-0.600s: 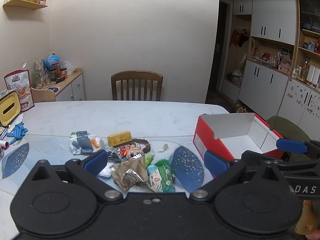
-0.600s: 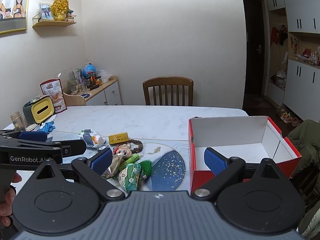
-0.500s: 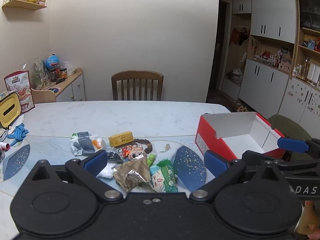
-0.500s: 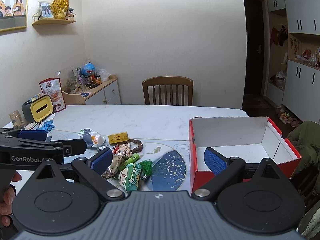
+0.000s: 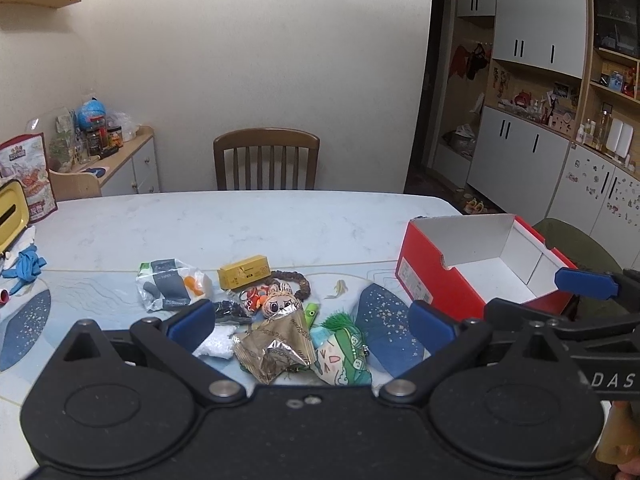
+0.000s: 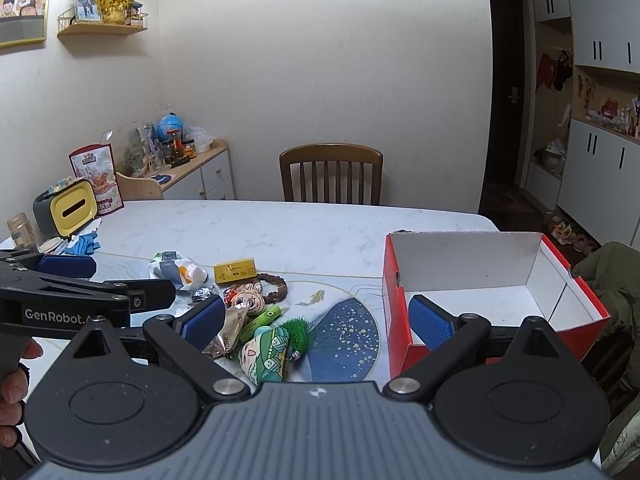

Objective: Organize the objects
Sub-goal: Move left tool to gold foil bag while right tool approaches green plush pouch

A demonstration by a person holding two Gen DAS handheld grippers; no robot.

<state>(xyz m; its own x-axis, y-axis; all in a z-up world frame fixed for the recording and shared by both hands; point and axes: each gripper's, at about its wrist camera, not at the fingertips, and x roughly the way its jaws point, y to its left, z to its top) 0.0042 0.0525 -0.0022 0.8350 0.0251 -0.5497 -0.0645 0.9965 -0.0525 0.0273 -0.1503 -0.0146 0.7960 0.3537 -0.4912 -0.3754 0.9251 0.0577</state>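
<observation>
Readable writing: "GenRobot.A…" in white on the black side of the left hand-held gripper (image 5: 308,322) as seen from the right wrist view, "DAS" in grey on the side of the right hand-held gripper (image 6: 316,320) as seen from the left wrist view; print on the small packs too small to read. Both held above the near edge of the white marble-patterned table (image 5: 224,224), side by side, blue-padded fingers (image 5: 192,320) spread wide apart on each, nothing between them and nothing touched. Heaped near the middle of the near edge, on a pale blue mat with dark blue speckled fan shapes (image 5: 380,328): a crumpled brown-and-silver foil snack wrapper (image 5: 280,344), a green cartoon-face plush pouch with a green tassel (image 5: 340,352), a small round doll-face charm (image 5: 280,302), a brown beaded bracelet (image 5: 298,282), a small yellow rectangular carton (image 5: 244,272), a white-and-grey plastic packet with orange inside (image 5: 172,284), a lime-green tube (image 6: 264,318). Open red cardboard shoebox with white interior (image 5: 484,268) towards the right edge, standing apart from the heap, nothing visible inside. At the left edge, a yellow-fronted tissue holder (image 6: 74,210) and a blue crumpled glove (image 5: 26,266). Beyond the far edge, a brown wooden slat-back chair (image 5: 266,160).
</observation>
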